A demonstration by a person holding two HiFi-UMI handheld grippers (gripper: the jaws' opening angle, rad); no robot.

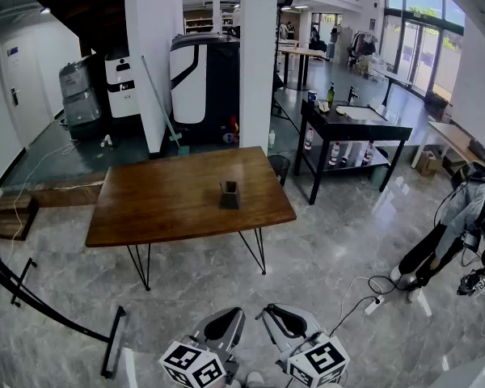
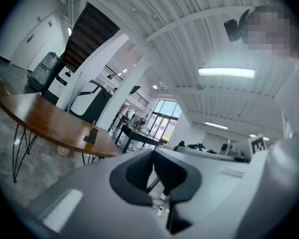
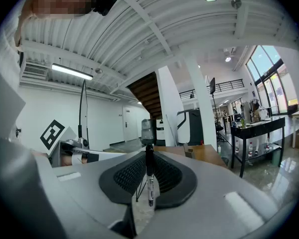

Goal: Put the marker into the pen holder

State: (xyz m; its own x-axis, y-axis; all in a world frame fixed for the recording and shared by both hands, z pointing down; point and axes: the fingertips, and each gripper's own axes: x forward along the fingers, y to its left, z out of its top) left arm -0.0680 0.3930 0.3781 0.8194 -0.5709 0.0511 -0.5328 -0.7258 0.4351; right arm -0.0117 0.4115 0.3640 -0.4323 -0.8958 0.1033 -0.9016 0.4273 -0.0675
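Note:
The dark pen holder [image 1: 229,194] stands upright on the wooden table [image 1: 162,204], far ahead of me across the marble floor. Both grippers sit at the bottom edge of the head view, well short of the table. My right gripper [image 1: 284,320] is shut on a black marker [image 3: 150,183], which stands upright between the pads [image 3: 148,156]. My left gripper [image 1: 220,328] is shut with nothing in it, its pads meeting [image 2: 153,158]. The holder also shows small in the left gripper view [image 2: 91,135] and in the right gripper view [image 3: 189,153].
A white pillar [image 1: 259,63] stands behind the table. A black side table [image 1: 356,128] with bottles is at the right. A person [image 1: 461,225] stands at the far right, near a power strip [image 1: 373,304] and cable. A black stand [image 1: 56,314] lies at the lower left.

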